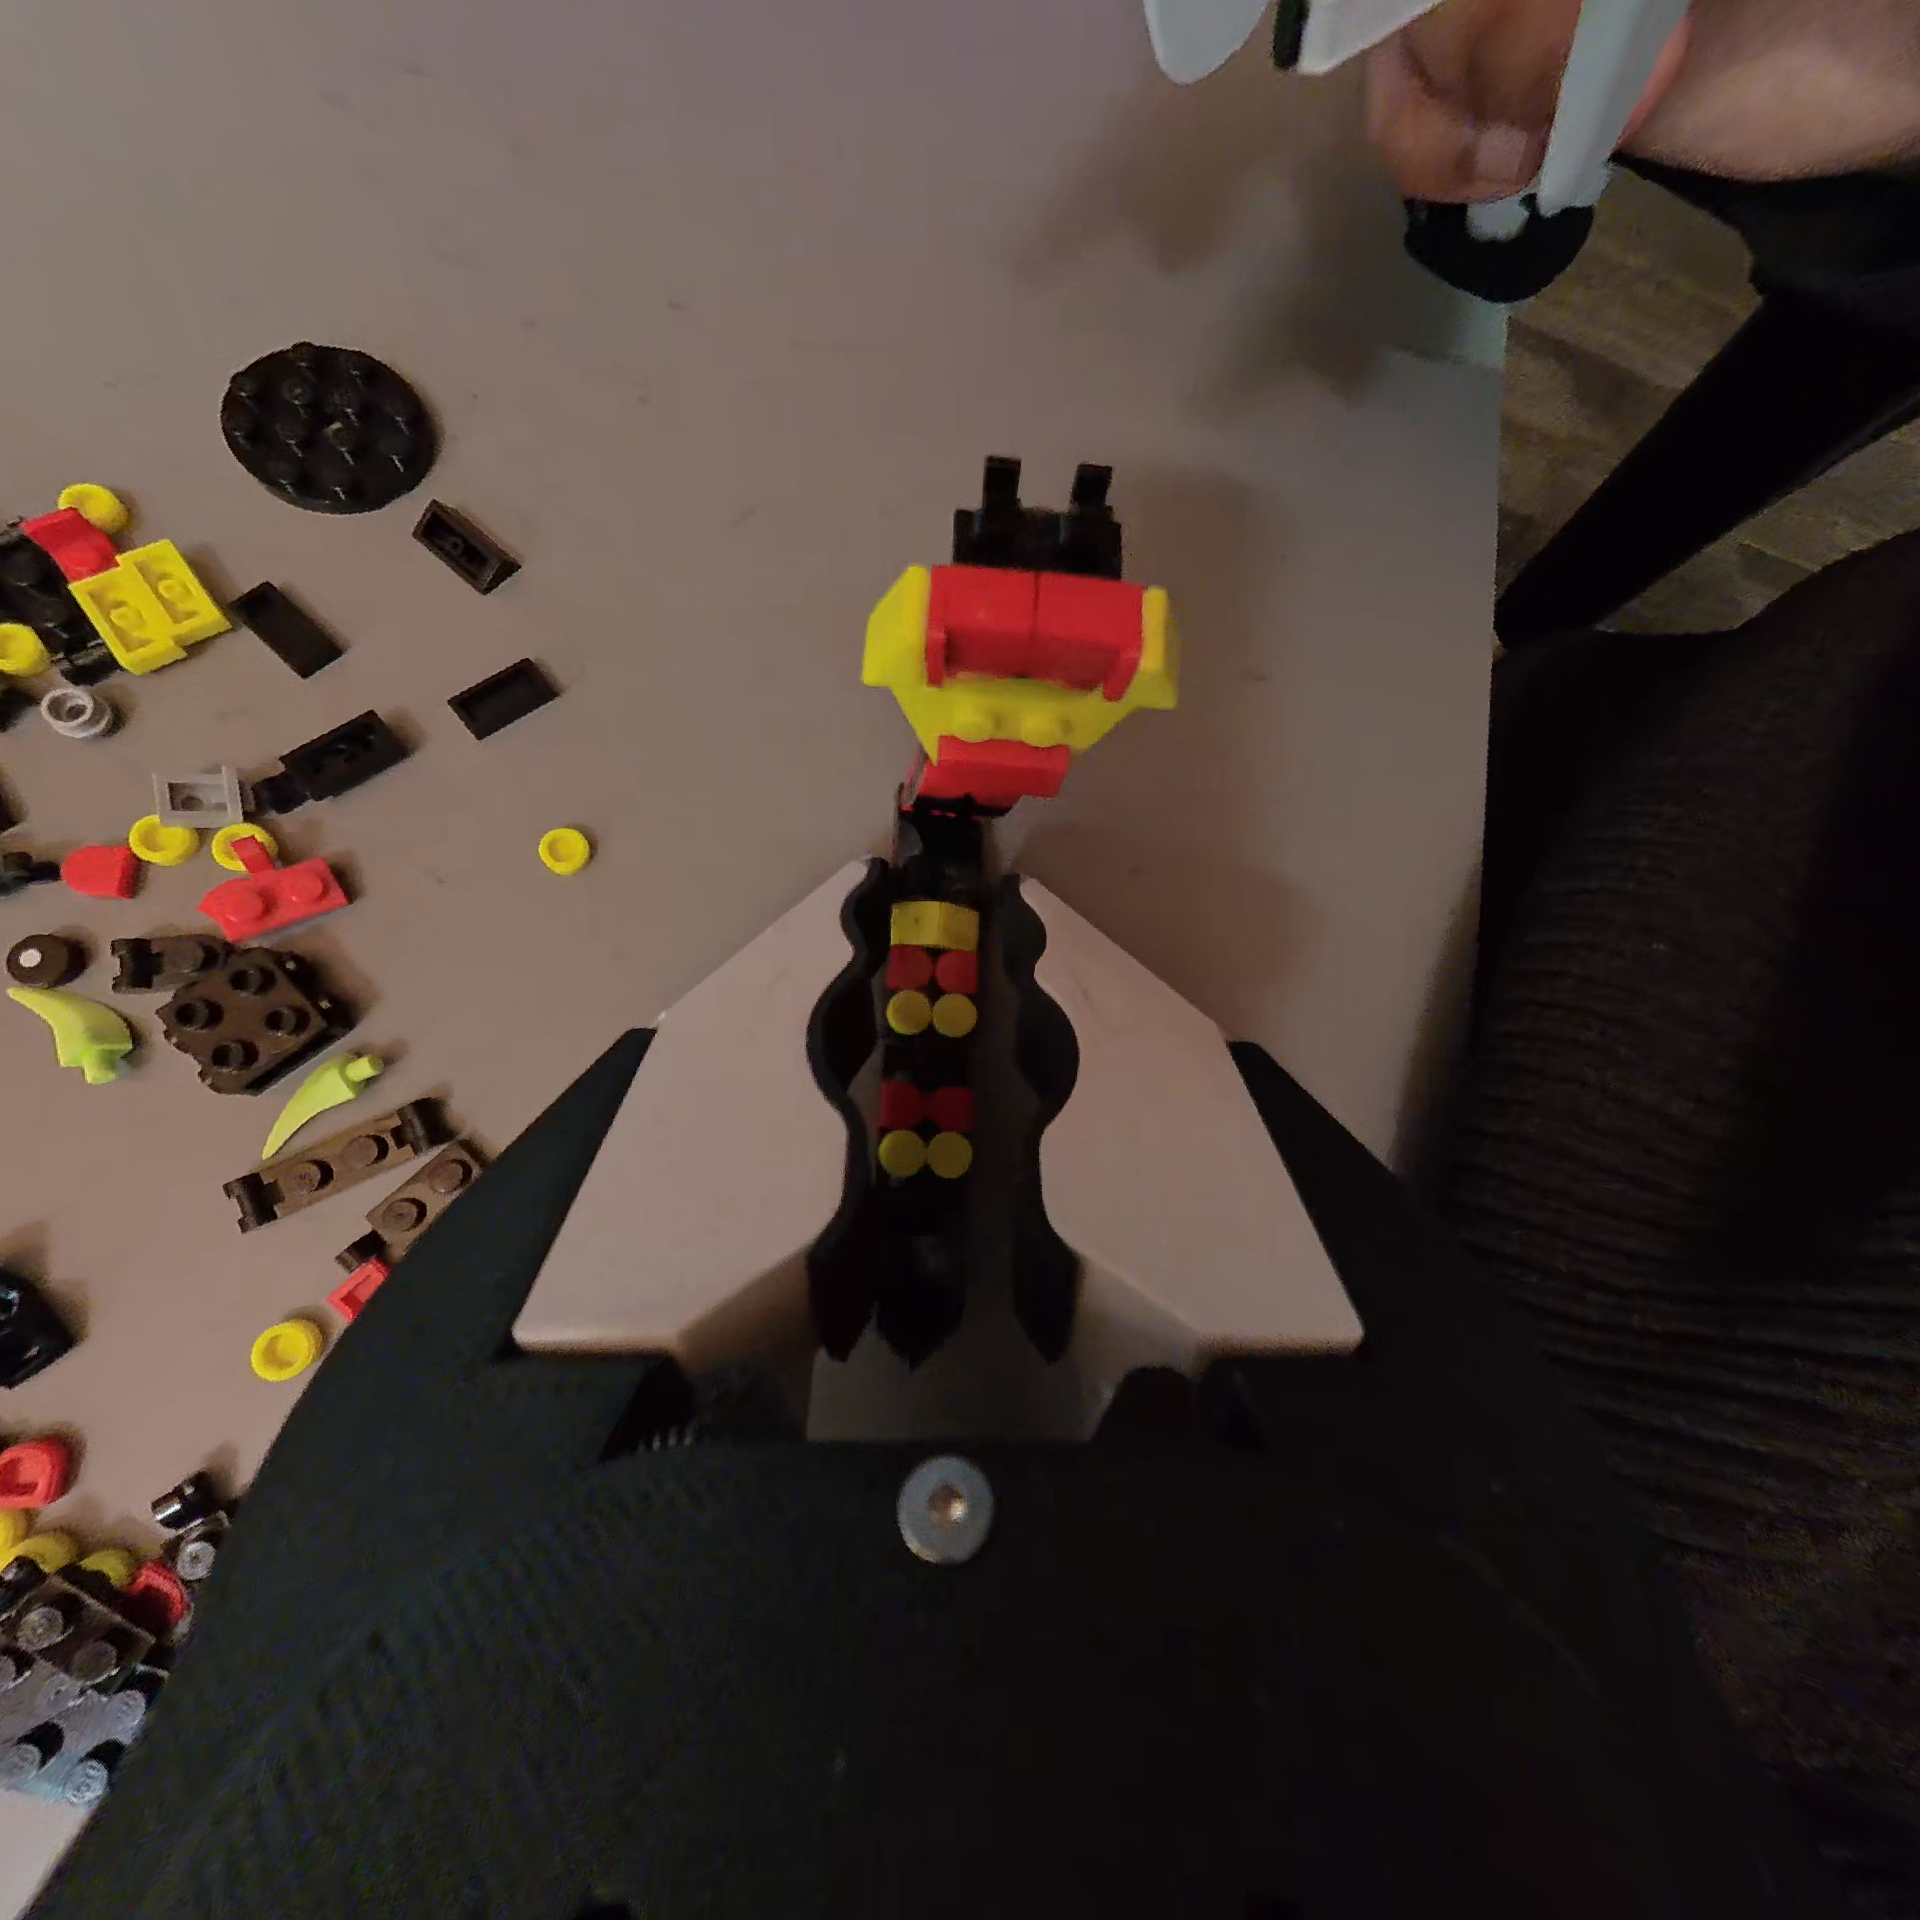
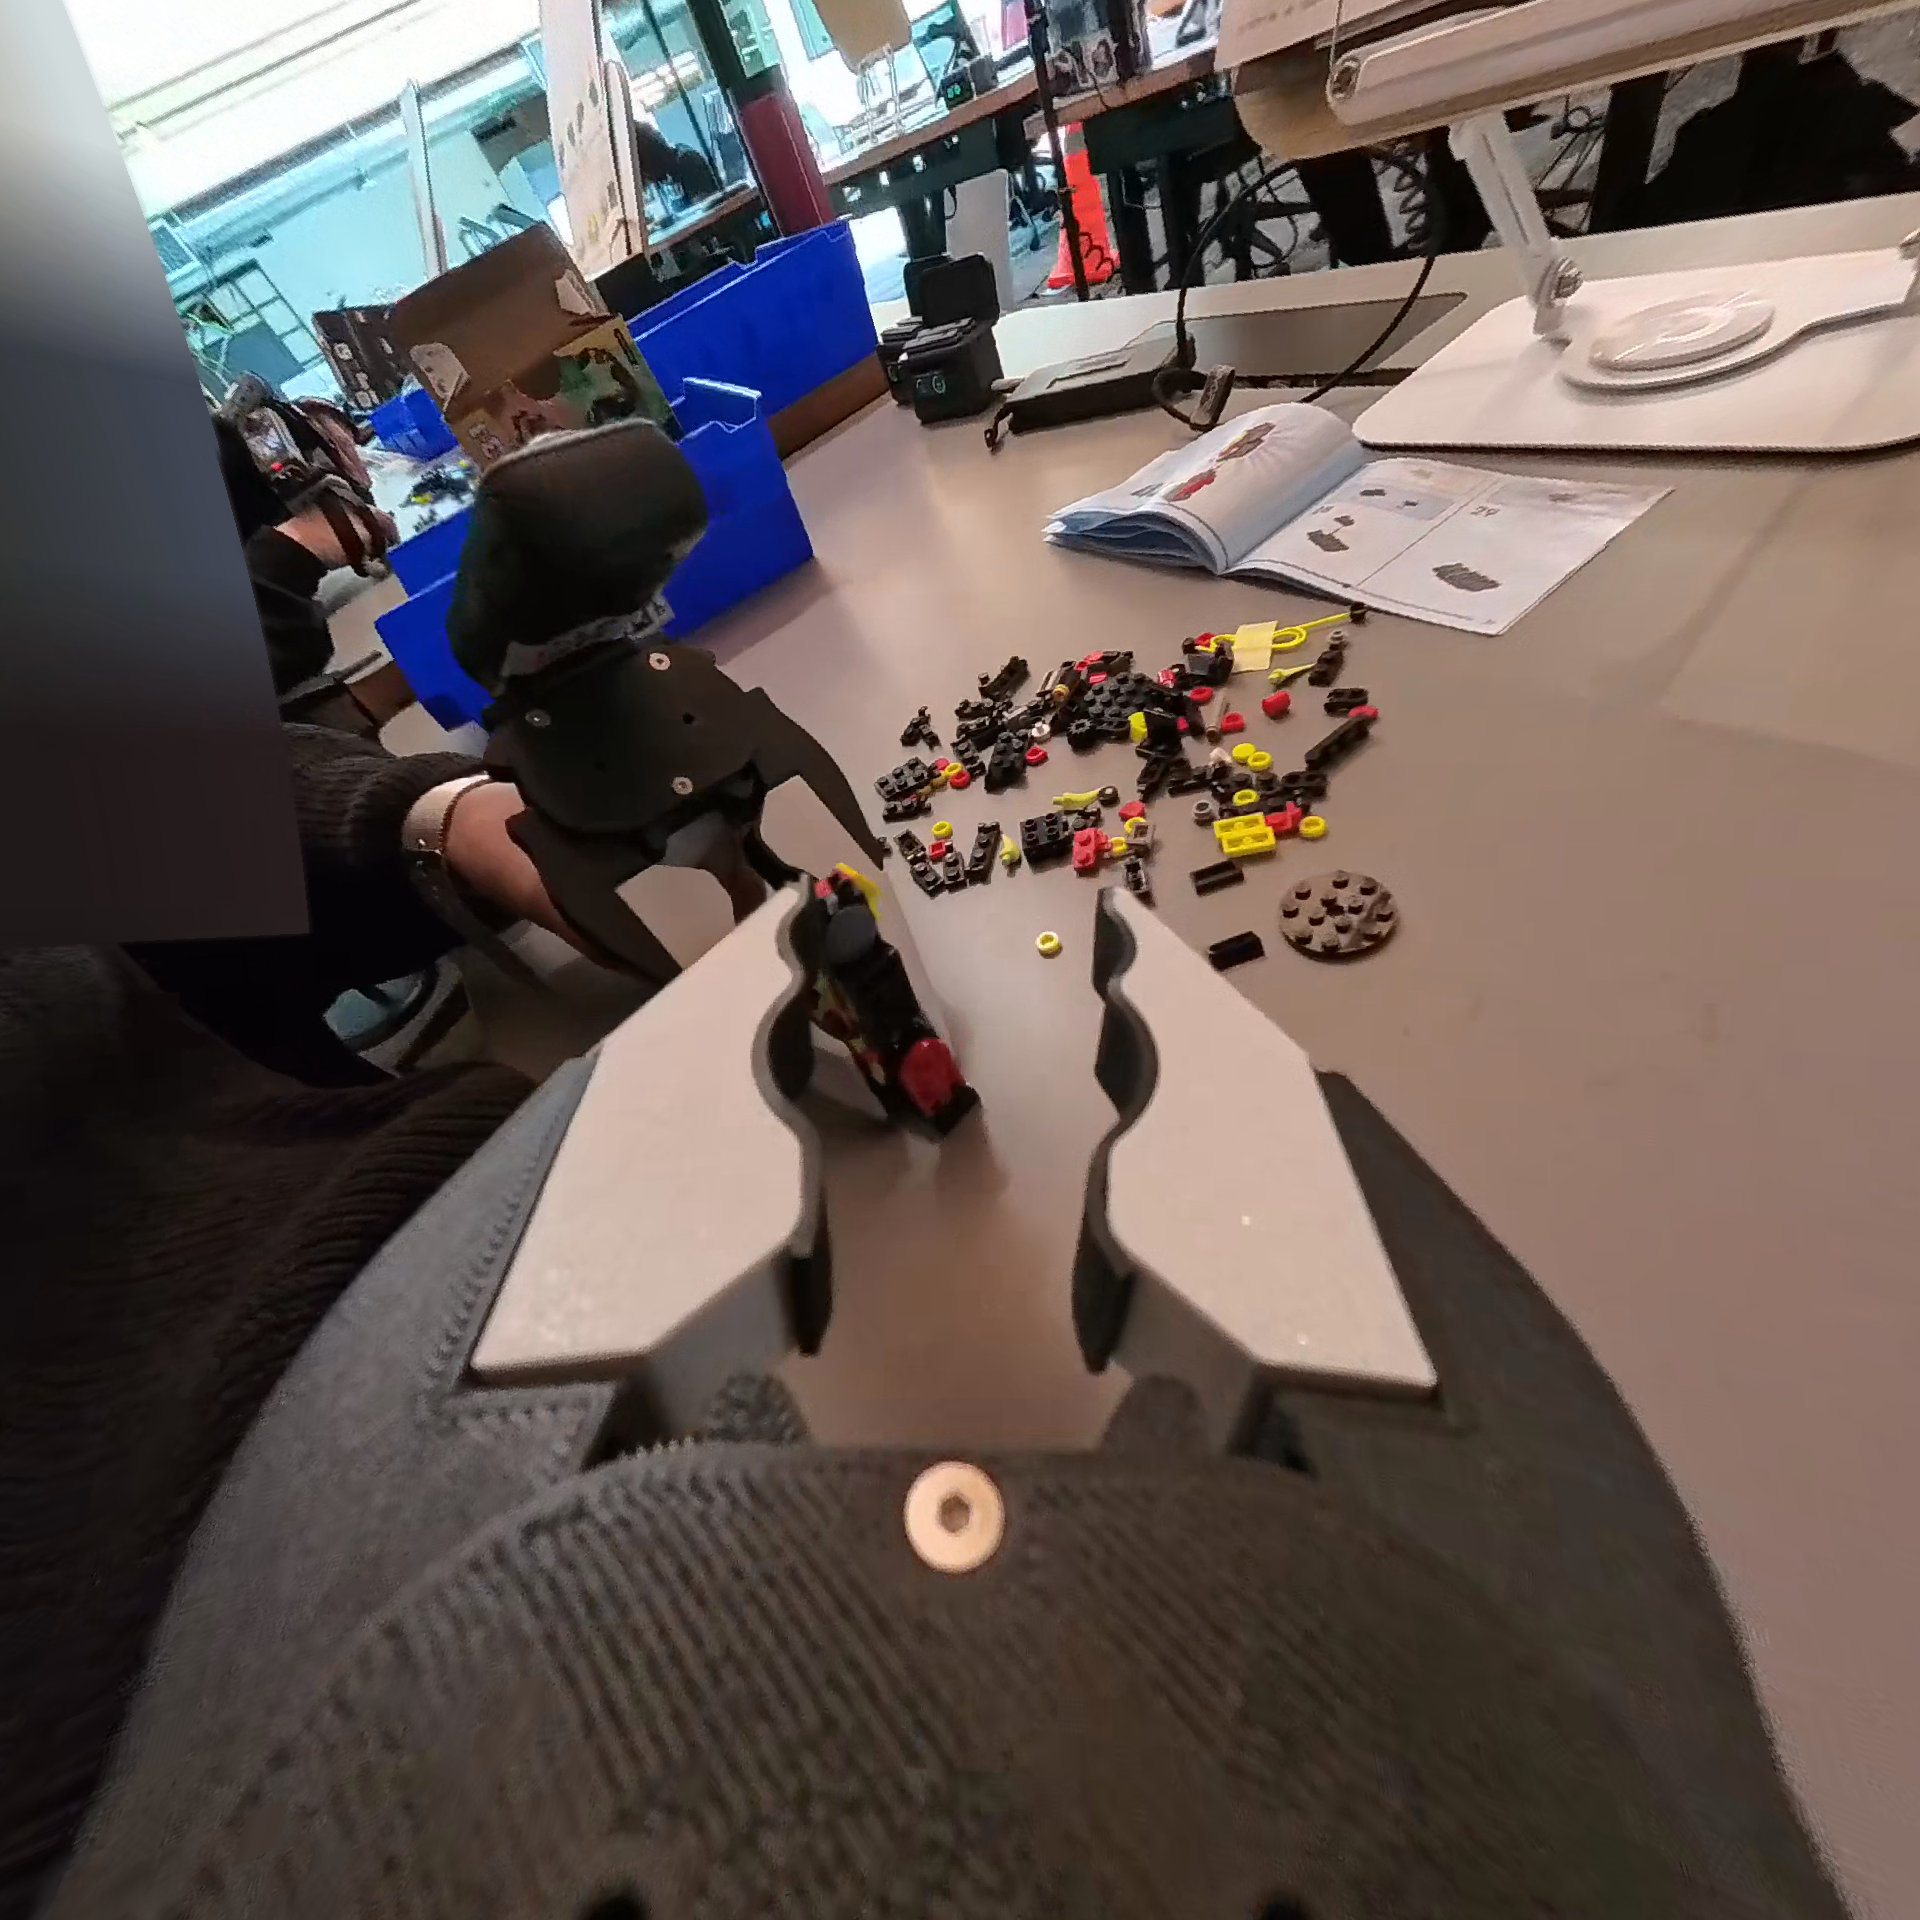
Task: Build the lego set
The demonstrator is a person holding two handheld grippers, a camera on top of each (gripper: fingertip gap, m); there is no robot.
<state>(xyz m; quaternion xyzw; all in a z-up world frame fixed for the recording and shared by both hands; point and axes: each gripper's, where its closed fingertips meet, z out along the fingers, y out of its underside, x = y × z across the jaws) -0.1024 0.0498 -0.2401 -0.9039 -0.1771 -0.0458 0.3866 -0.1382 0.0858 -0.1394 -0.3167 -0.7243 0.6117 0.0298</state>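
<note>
My left gripper (image 1: 940, 878) is shut on a long black lego model (image 1: 930, 1039) with red and yellow round studs on top. The model's red and yellow head (image 1: 1023, 649) with two black prongs sticks out past the fingertips, above the table. My right gripper (image 2: 951, 914) is open and empty. In the right wrist view the model (image 2: 883, 1018) shows between its fingers, close to the left finger (image 2: 675, 1164); I cannot tell if they touch. The left gripper (image 2: 623, 758) shows behind it. A hand with the right gripper's white parts (image 1: 1558, 114) shows at top right.
Loose black, red and yellow pieces (image 2: 1122, 769) lie on the grey table (image 1: 727, 260), with a black round plate (image 1: 327, 426) and a single yellow ring (image 1: 564, 850). An open instruction booklet (image 2: 1351, 509), blue bins (image 2: 727, 499) and a white stand (image 2: 1662, 343) are farther back. The table edge (image 1: 1496, 727) runs at right. Across from one pair of fingers to the other is roughly 11 cm.
</note>
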